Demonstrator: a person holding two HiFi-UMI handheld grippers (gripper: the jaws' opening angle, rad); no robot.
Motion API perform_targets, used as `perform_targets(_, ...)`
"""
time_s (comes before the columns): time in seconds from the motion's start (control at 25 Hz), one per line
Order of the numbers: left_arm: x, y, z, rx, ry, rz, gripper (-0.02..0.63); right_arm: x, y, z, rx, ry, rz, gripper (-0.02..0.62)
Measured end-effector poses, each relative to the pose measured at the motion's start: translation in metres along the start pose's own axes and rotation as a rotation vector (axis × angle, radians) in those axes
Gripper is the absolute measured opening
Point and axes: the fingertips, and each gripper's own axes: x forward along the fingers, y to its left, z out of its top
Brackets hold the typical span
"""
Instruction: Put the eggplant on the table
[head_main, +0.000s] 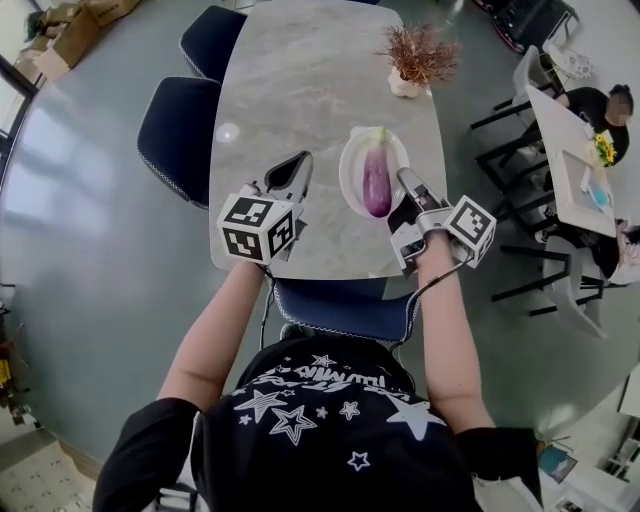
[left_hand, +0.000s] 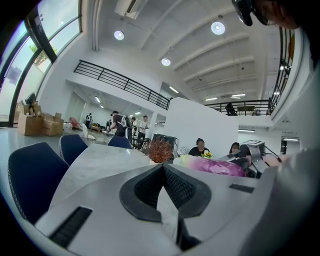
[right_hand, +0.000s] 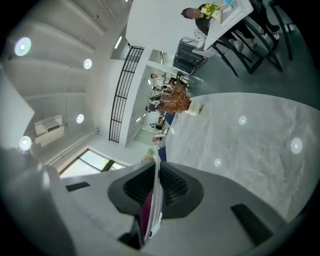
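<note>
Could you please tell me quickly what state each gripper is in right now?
Left gripper: closed, holding nothing.
Right gripper: closed on the rim of the plate that carries the eggplant.

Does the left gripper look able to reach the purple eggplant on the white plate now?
Probably yes: left gripper sits beside the white plate, nothing between it and the purple eggplant; shut jaws must open.

Purple eggplant lying on a white plate.
It lies lengthwise, green stem toward 12 o'clock, at the 4 o'clock part of the grey marble table.
</note>
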Motion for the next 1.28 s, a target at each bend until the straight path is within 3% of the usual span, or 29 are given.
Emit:
perform_targets(0.32,0.047,0.028,-0.004,-0.009,0.023,0.025,0.008,0.049,-0.018,0.02,0.005,0.046,0.004,0.029)
perform_targets(1.28,0.114,0.096,-0.054,-0.059,0.114,0.148,0.008,0.147,-0.111,0.016,0.008,0.183,-0.056,0.029)
